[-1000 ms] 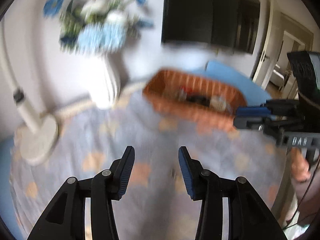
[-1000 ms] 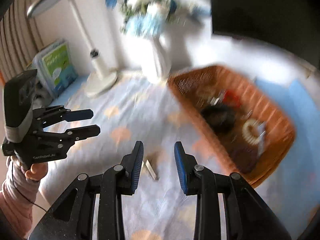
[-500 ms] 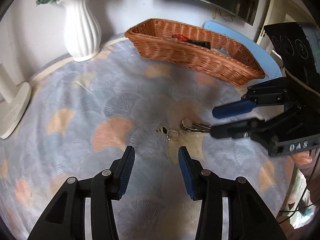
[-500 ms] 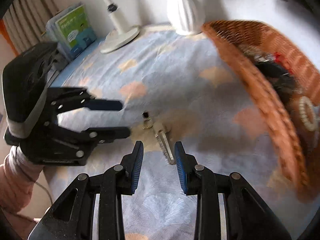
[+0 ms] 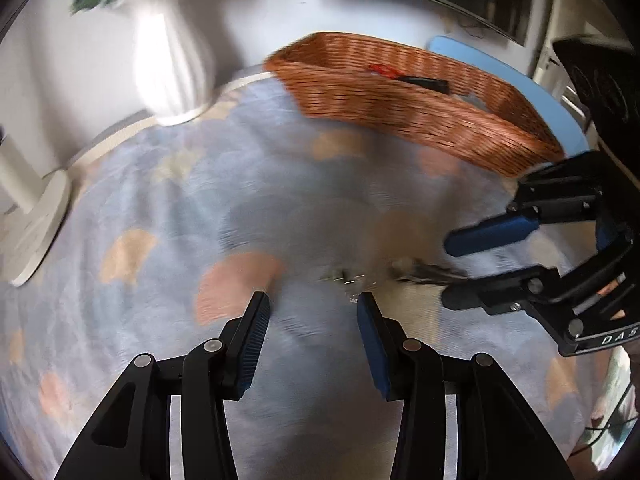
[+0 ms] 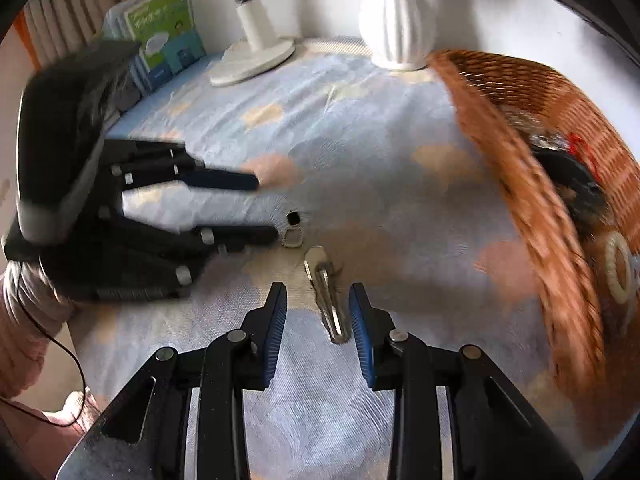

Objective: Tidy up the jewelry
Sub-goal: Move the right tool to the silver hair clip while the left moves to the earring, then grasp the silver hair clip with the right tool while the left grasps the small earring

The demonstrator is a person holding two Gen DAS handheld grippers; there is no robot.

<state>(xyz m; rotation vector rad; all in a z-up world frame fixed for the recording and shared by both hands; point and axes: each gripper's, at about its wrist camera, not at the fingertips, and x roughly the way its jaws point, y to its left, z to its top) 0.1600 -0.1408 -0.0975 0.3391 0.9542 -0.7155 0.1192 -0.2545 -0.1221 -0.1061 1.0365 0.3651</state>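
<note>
Two grippers, both partly open and empty. Right gripper (image 6: 318, 312) straddles the silver hair clip (image 6: 326, 292) lying on the tablecloth (image 6: 360, 140), pads not touching it, looks lined up for a pick. Left gripper (image 5: 312, 320) hangs just short of the small earring (image 6: 294, 228). Wicker basket (image 6: 520, 184), the likely drop point, sits beyond.

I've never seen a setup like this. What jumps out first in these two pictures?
Two black tools with blue pads, the left tool and the right tool, both open, converge on a silver hair clip and a small earring lying on the blue patterned cloth. To the right sits an orange wicker basket with trinkets inside.
</note>
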